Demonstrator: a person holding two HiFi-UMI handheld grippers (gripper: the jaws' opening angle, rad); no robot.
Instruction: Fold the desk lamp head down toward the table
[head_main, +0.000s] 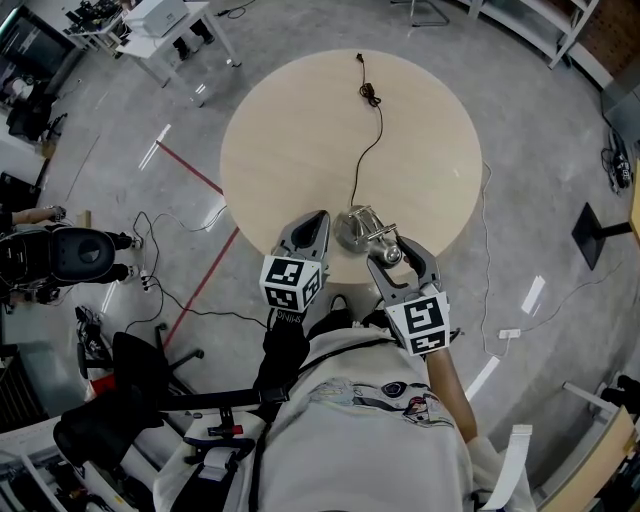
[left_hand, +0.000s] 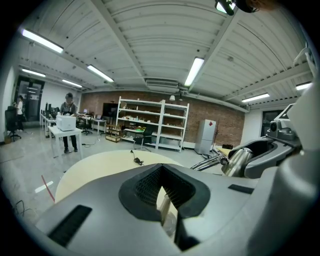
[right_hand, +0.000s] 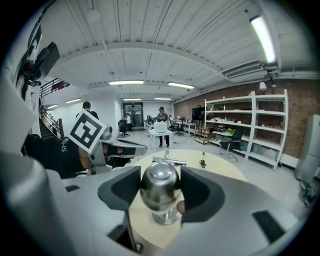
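The silver desk lamp (head_main: 358, 228) stands at the near edge of the round wooden table (head_main: 300, 130). In the right gripper view its rounded metal head (right_hand: 159, 182) sits between the jaws, above the lamp's round base (right_hand: 165, 218). My right gripper (right_hand: 160, 194) is shut on that head, just right of the base in the head view (head_main: 386, 250). My left gripper (head_main: 318, 224) hovers just left of the lamp, apart from it. Its jaws (left_hand: 162, 189) stand together with nothing in them. The lamp head (left_hand: 235, 161) shows to the right in the left gripper view.
The lamp's black cable (head_main: 366, 150) runs across the table to a plug (head_main: 368, 92) at the far side. On the floor are red tape (head_main: 200, 178) and loose cables; a black chair (head_main: 70, 255) stands left. A white table (head_main: 165, 30) stands far left.
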